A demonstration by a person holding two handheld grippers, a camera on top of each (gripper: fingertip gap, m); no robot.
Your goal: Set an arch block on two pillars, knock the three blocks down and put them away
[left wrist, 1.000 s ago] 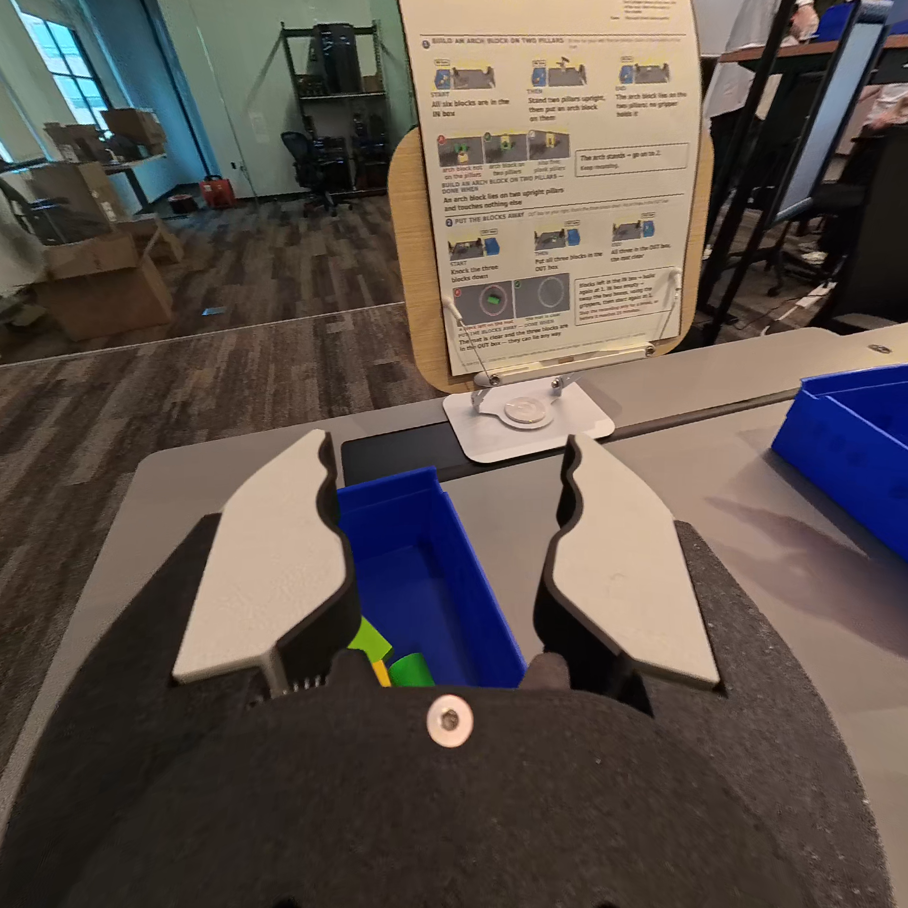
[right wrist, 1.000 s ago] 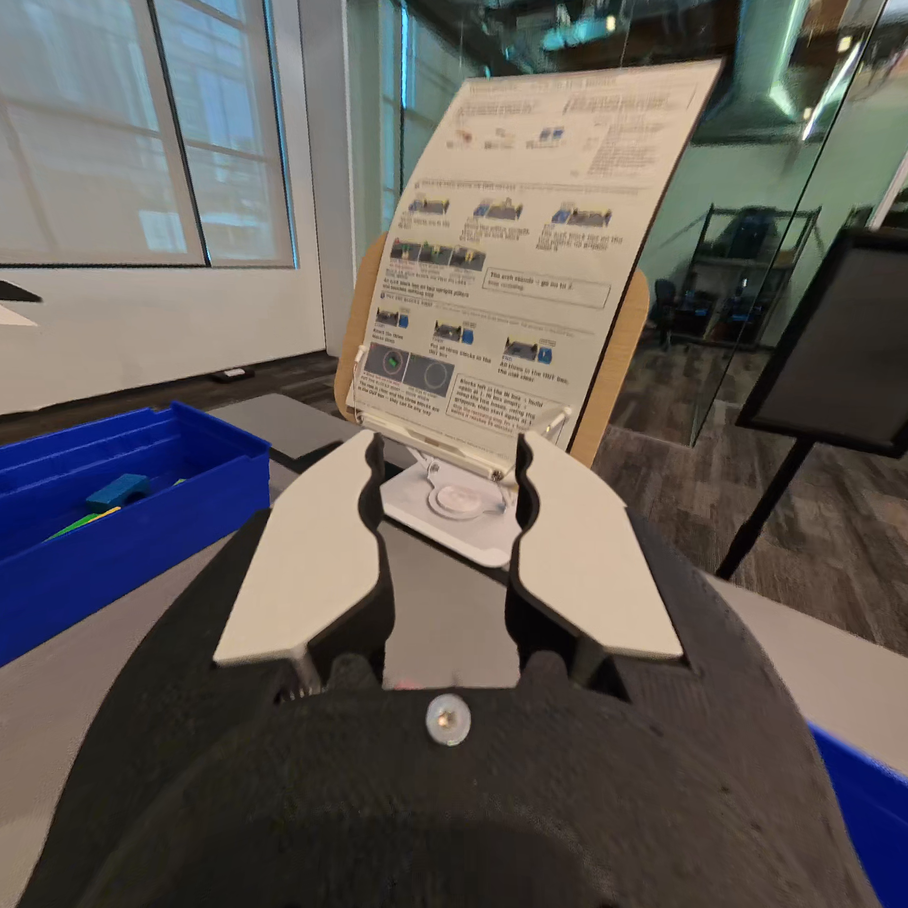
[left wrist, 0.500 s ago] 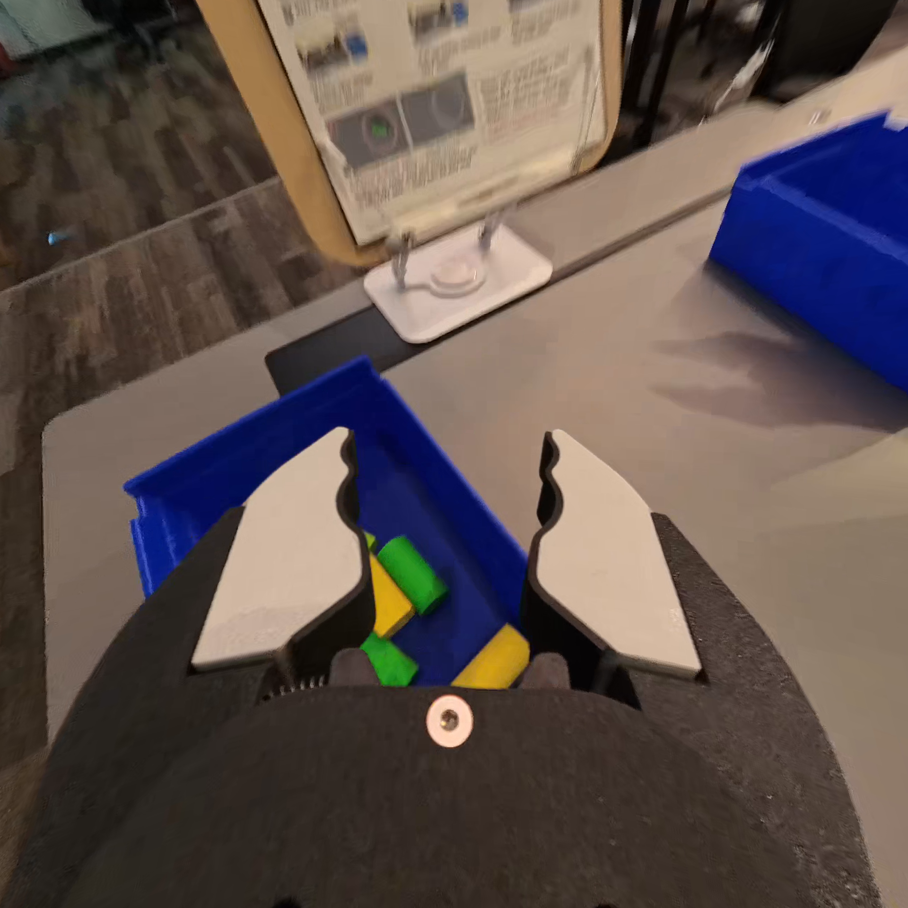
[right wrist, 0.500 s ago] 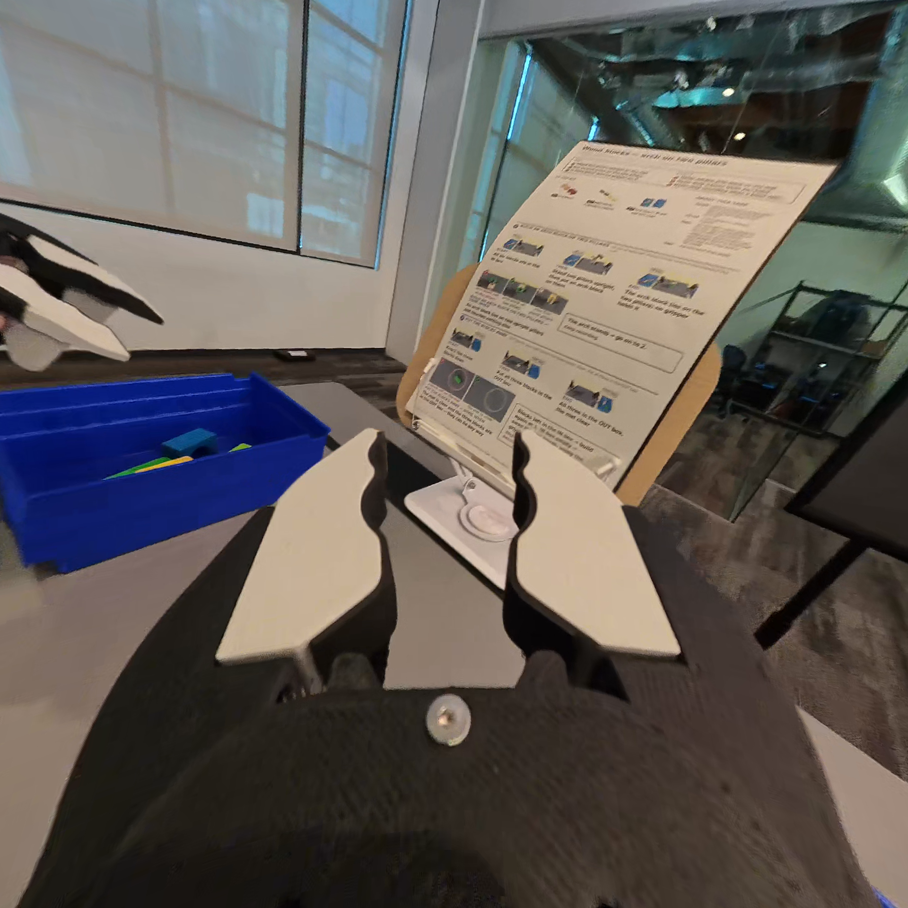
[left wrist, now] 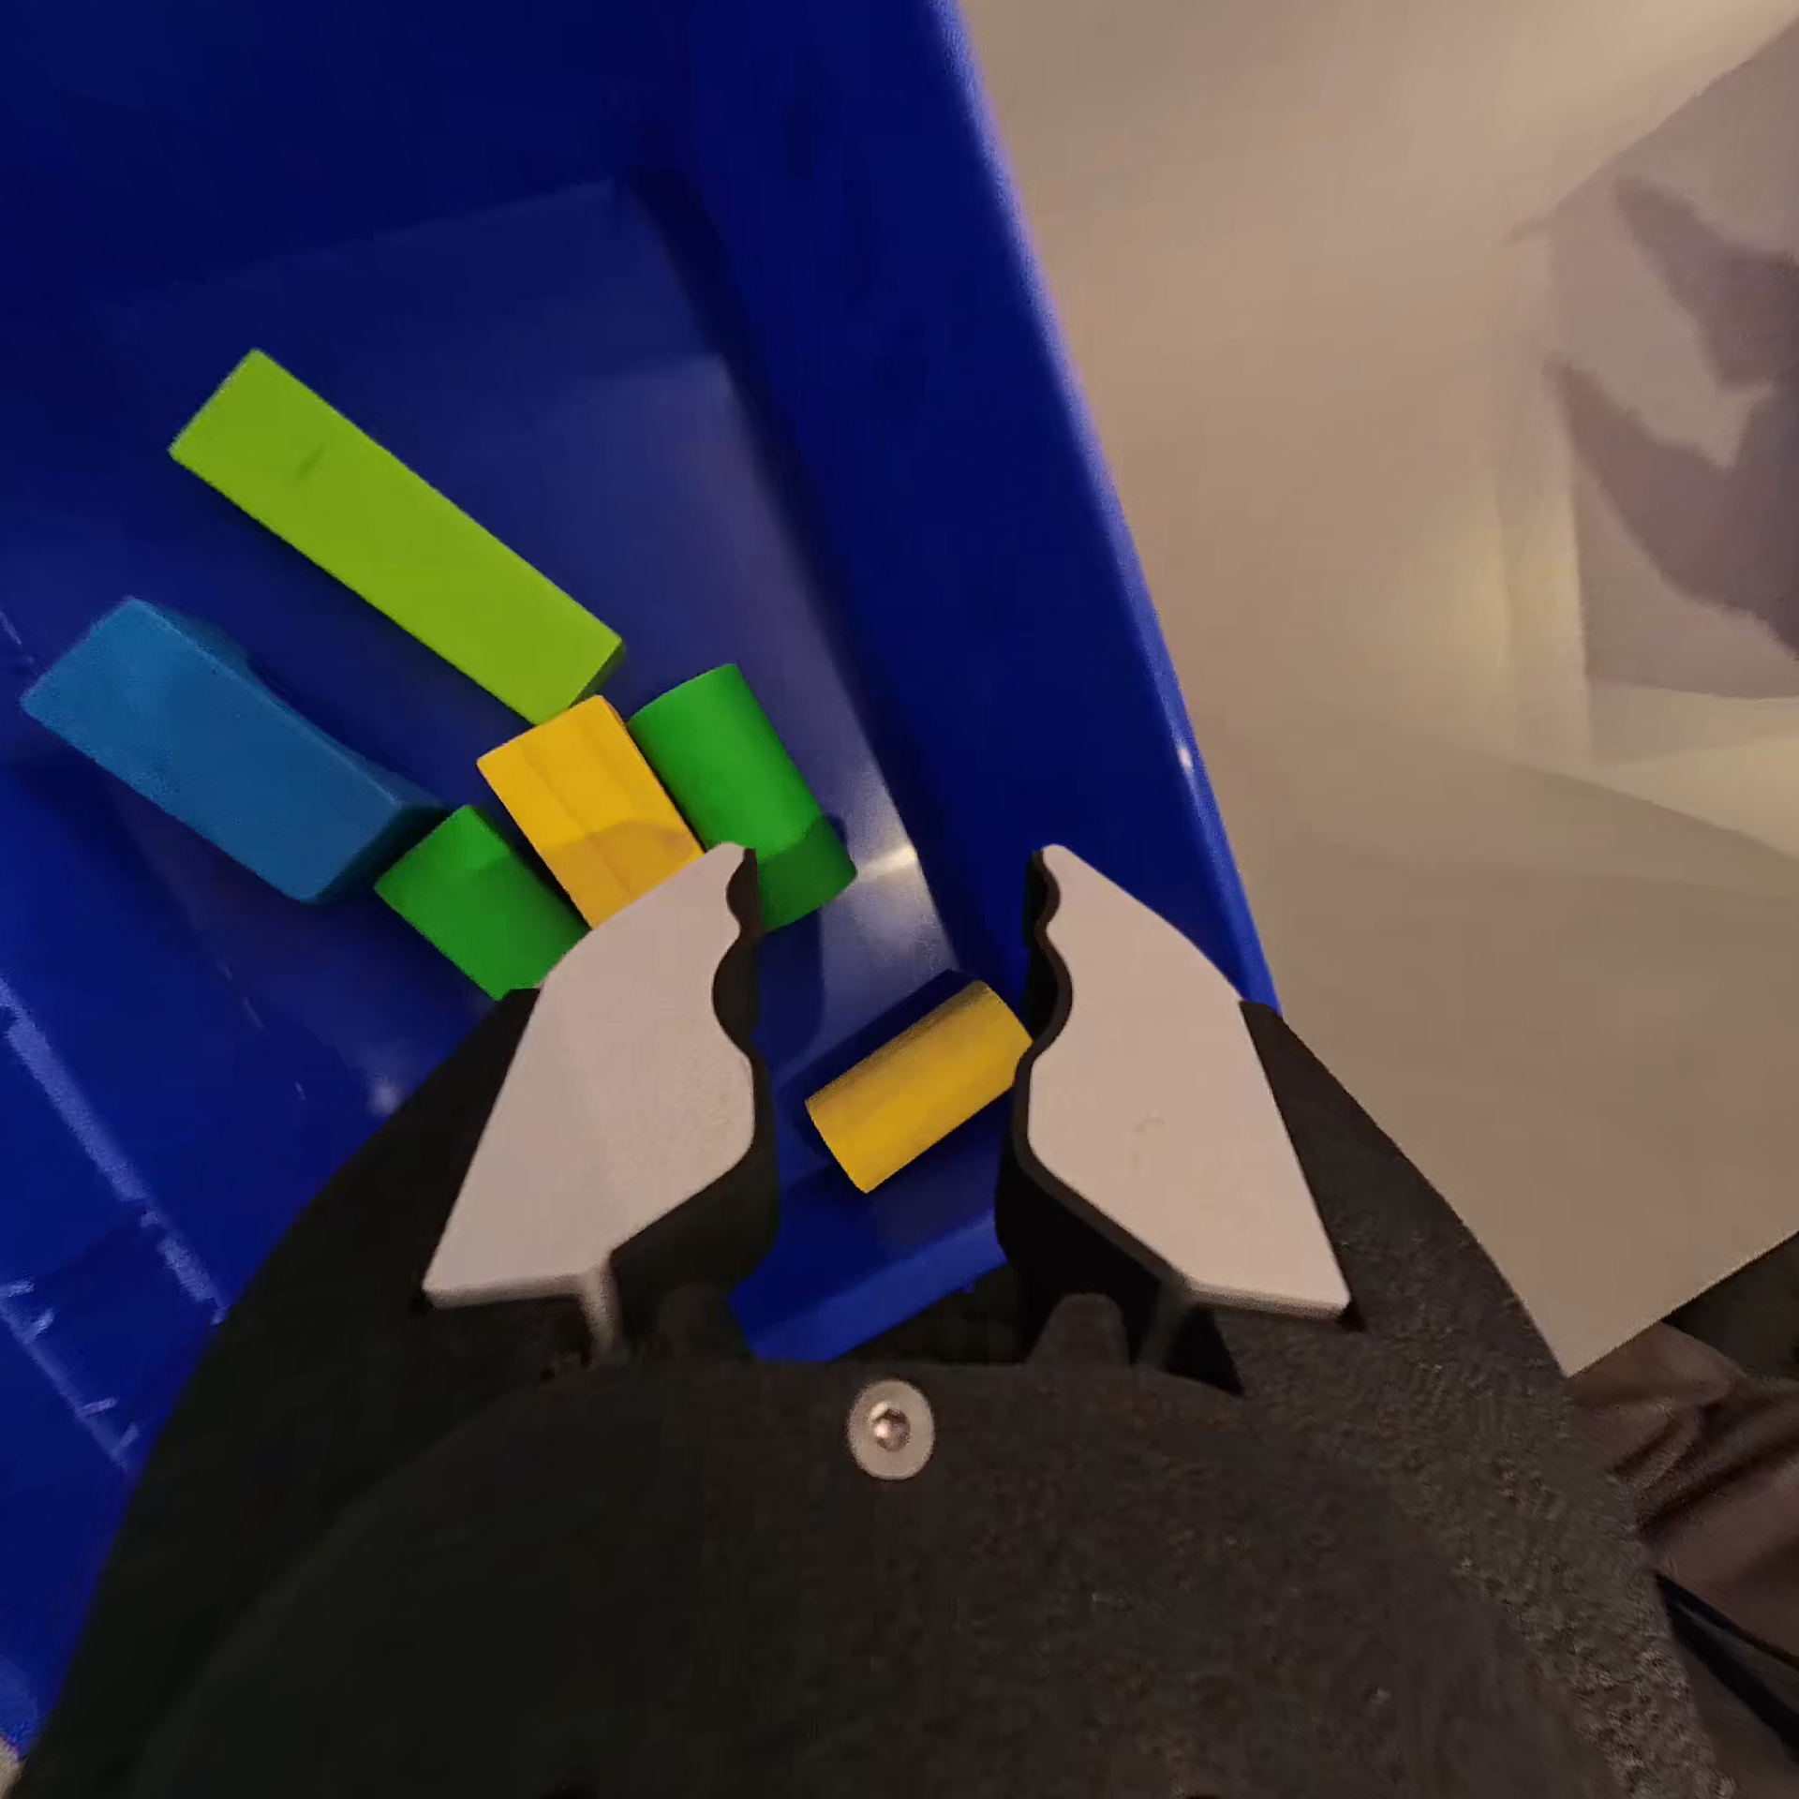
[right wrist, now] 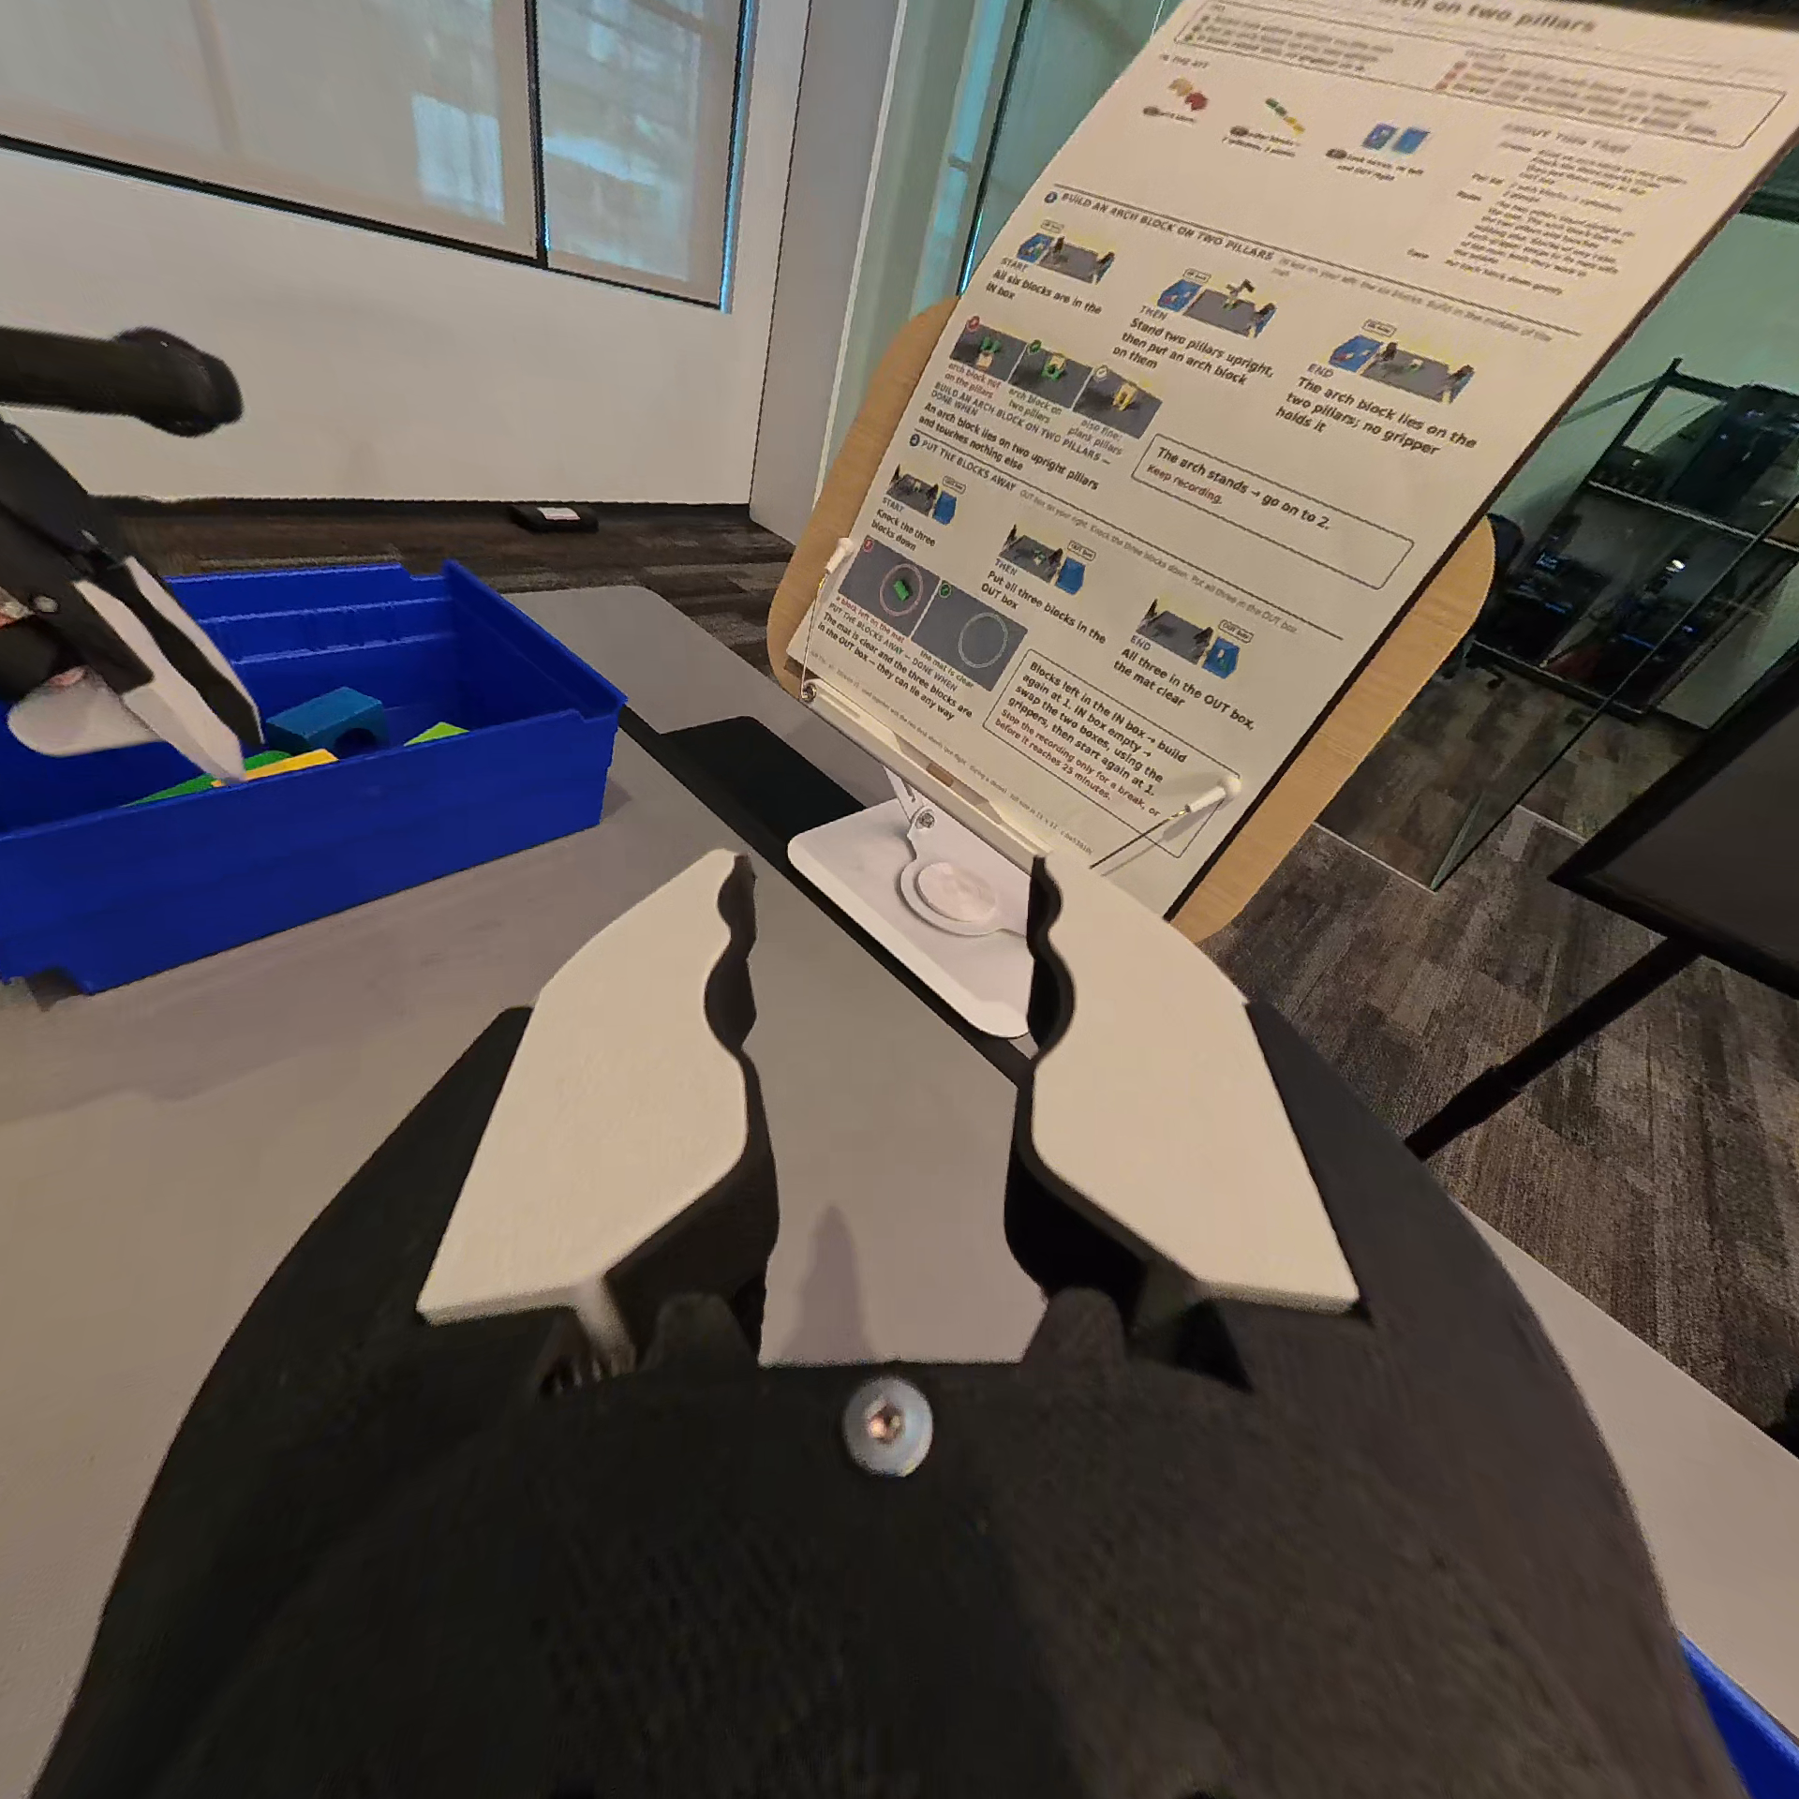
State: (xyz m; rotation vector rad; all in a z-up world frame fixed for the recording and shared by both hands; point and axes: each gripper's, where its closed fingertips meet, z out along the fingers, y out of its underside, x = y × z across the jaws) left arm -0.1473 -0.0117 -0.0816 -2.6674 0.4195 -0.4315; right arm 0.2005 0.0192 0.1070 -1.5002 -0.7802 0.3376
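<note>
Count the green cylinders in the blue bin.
2. One green cylinder lies left of the yellow block, the other right of it; the left gripper may hide more.

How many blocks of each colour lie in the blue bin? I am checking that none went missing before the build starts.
Blocks in the blue bin:
Yellow: 2
Dark green: 2
Light green: 1
Blue: 1
Total: 6
</note>
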